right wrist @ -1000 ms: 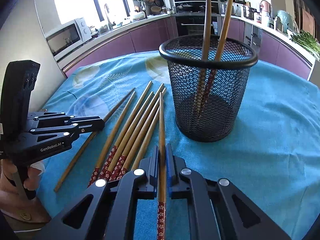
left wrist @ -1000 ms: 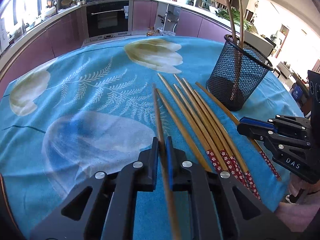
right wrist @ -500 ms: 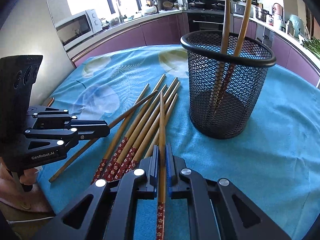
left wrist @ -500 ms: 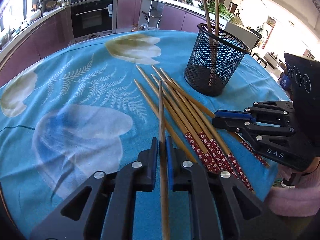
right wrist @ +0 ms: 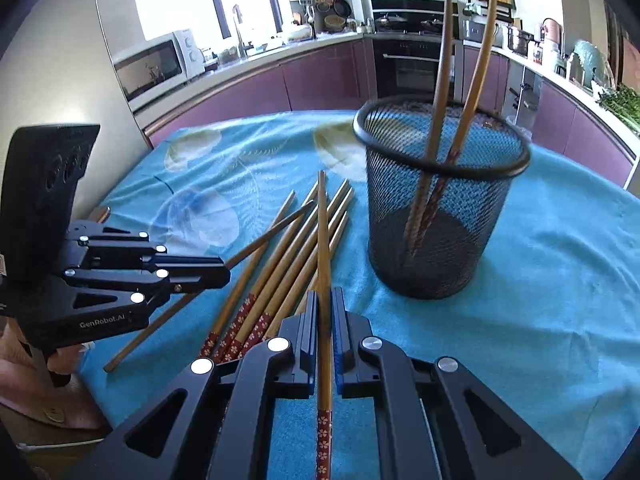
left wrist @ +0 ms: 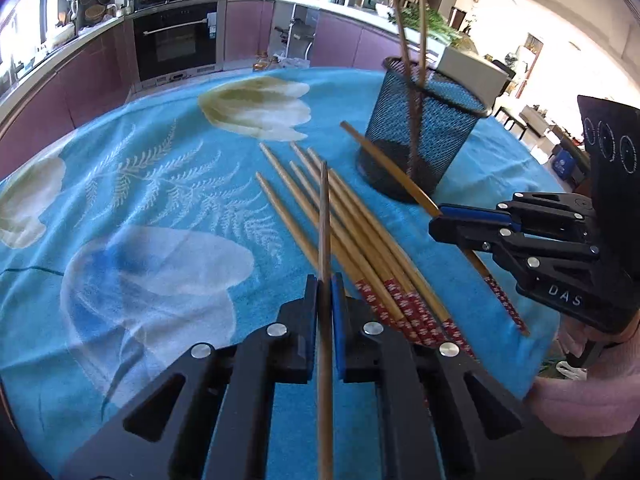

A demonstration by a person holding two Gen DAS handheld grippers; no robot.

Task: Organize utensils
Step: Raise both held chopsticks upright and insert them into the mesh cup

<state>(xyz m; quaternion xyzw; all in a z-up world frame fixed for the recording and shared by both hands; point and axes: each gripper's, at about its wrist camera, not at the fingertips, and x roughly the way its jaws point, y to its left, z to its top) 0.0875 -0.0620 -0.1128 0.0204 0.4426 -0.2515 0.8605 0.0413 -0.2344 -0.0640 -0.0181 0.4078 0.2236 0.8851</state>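
— From the left gripper's [left wrist: 325,292] own camera you see it clamped tight on a plain brown chopstick [left wrist: 325,216], tip pointing out over the loose chopsticks [left wrist: 360,240] on the blue flowered tablecloth [left wrist: 140,184].

— And the right gripper [right wrist: 325,308]?

— Pinched shut too, on a chopstick with a red flowered end [right wrist: 324,240]. Its own view shows that patterned end sticking back past the fingers; the left view only catches that gripper side-on, at the edge, with the stick slanting up toward the black mesh holder [left wrist: 424,136].

— What else does only one side give you?

— The right view looks into the holder [right wrist: 440,200]: two chopsticks [right wrist: 440,120] stand crossed inside. It also has the microwave [right wrist: 156,64] by the window. The left view shows the oven [left wrist: 178,36] and a pink sleeve [left wrist: 592,396].

— Anything changed from a second ago?

— The right stick lay on the cloth beside the pile then; now its tip is off the cloth. The left stick has swung straighter over the pile. The holder hasn't moved.
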